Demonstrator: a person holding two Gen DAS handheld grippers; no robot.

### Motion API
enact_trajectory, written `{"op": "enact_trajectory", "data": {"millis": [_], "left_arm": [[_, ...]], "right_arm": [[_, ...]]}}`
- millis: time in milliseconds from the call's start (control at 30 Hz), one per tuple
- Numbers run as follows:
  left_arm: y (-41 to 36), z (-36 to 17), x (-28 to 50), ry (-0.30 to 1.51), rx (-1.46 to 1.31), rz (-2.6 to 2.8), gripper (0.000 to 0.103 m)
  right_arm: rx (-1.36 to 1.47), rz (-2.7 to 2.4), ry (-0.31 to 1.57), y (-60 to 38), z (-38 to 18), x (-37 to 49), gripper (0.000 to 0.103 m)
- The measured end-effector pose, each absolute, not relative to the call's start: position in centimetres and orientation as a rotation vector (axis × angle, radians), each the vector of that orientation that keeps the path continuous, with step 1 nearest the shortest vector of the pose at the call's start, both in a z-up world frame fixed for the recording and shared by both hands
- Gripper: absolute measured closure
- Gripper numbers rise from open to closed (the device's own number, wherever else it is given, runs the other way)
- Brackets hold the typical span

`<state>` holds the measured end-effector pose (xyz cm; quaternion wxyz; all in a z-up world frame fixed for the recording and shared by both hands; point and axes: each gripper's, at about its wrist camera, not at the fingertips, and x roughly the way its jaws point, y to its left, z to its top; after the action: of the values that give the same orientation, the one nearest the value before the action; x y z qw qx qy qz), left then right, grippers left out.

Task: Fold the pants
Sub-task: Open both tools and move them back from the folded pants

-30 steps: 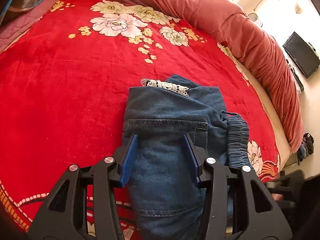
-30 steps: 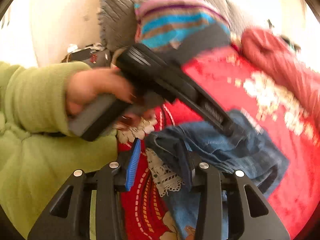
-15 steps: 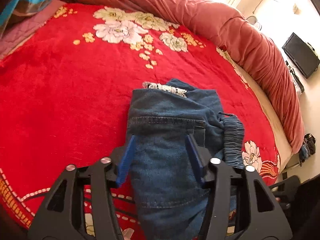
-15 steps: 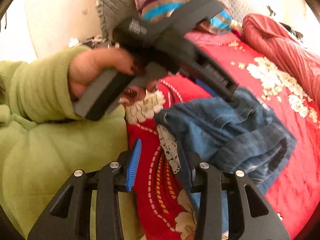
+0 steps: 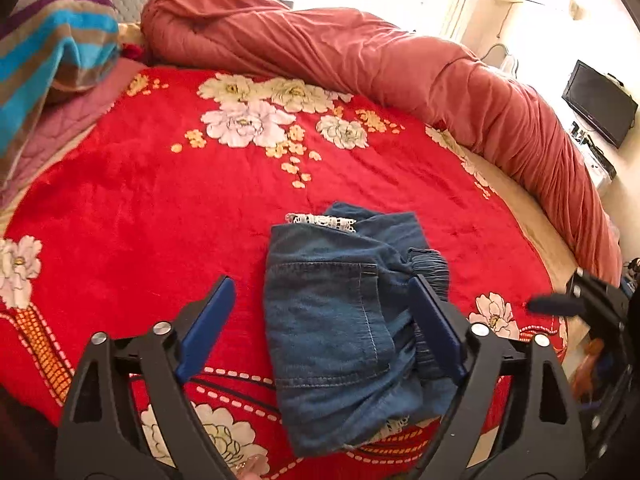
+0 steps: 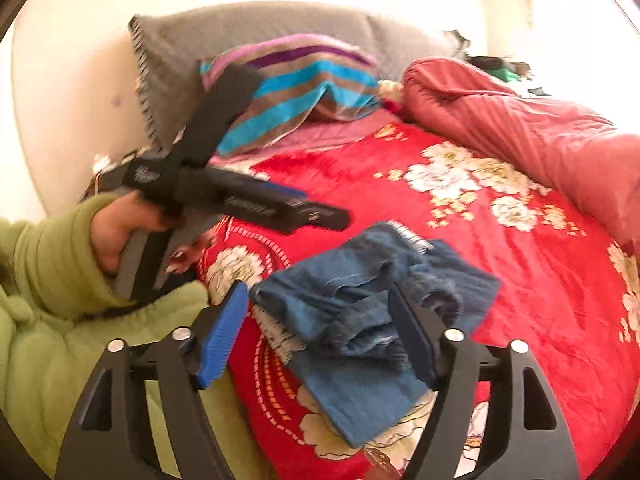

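Blue denim pants (image 5: 344, 320) lie folded in a compact bundle on the red flowered blanket (image 5: 160, 208), white lace trim showing at the far edge. My left gripper (image 5: 320, 304) is open wide and hovers above the bundle, holding nothing. In the right wrist view the pants (image 6: 360, 312) lie near the bed's edge. My right gripper (image 6: 320, 312) is open and empty just above them. The left gripper (image 6: 320, 216) also shows there, blurred, held by a hand in a green sleeve above the pants.
A rolled pink-red duvet (image 5: 400, 60) runs along the far and right side of the bed. A striped blanket (image 5: 52, 52) and grey pillow (image 6: 240, 40) lie at the head. A dark screen (image 5: 600, 104) stands by the wall at right.
Both grippers have opened wider and pulled back and up from the pants. The folded bundle stays on the blanket.
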<state>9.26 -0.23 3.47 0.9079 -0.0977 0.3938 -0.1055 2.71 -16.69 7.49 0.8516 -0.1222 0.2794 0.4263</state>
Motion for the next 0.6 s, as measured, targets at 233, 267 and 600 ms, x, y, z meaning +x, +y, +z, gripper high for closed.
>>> {"op": "enact_trajectory", "data": {"millis": [233,267,600], "left_arm": [[0.2,3.7,8.5,0.803,-0.200,-0.186,0.014],[0.3,3.7,8.4,0.801,-0.198,-0.183,0.013],[0.7,3.9,7.0,0.790,-0.184,-0.167,0.010]], "right_arm": [[-0.144,0.765,0.587,-19.3,7.8,4.5,0.025],[-0.131,0.750,0.590,-19.6,7.8,4.7,0.025],[-0.100,0.663,0.591,-21.4,7.8,5.0,0.009]]}}
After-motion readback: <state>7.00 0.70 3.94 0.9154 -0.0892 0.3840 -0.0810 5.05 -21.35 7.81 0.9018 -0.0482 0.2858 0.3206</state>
